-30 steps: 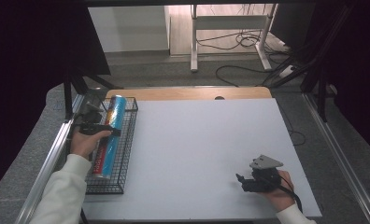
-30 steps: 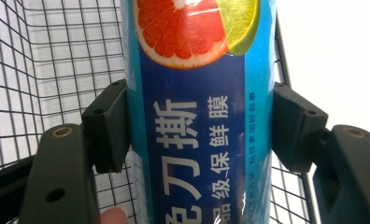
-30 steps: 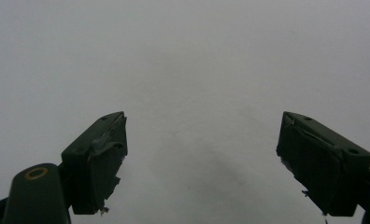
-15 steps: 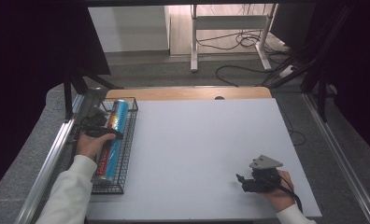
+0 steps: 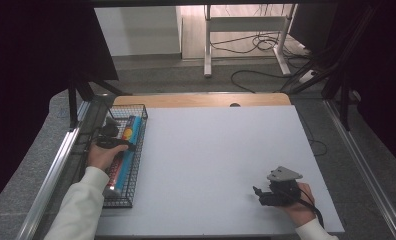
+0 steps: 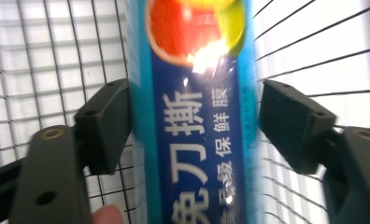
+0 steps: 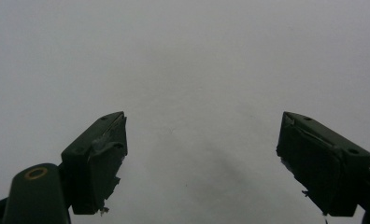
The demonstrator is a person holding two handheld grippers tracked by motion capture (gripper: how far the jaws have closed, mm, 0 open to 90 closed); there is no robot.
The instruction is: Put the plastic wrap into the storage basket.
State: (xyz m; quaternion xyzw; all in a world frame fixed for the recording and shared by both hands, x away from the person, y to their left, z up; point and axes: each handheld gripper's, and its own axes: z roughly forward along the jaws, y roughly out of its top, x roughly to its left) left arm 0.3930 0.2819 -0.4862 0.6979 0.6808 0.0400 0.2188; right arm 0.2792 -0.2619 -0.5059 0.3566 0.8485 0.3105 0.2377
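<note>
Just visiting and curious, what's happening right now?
Left claw open astride blue box in wire basket. Right claw open, empty, over white table. Nothing blocking.

white table top [image 5: 221, 150] sitting on a wood board showing at the far edge [image 5: 201, 100]. grey carpet floor [image 5: 266, 82] lying beyond, black cables [image 5: 258, 45] trailing across it. metal desk frame [image 5: 246, 25] standing at the back by a white panel [image 5: 136, 27]. dark curtains [image 5: 31, 65] hanging both sides, aluminium rails [image 5: 51, 175] running alongside.
</note>
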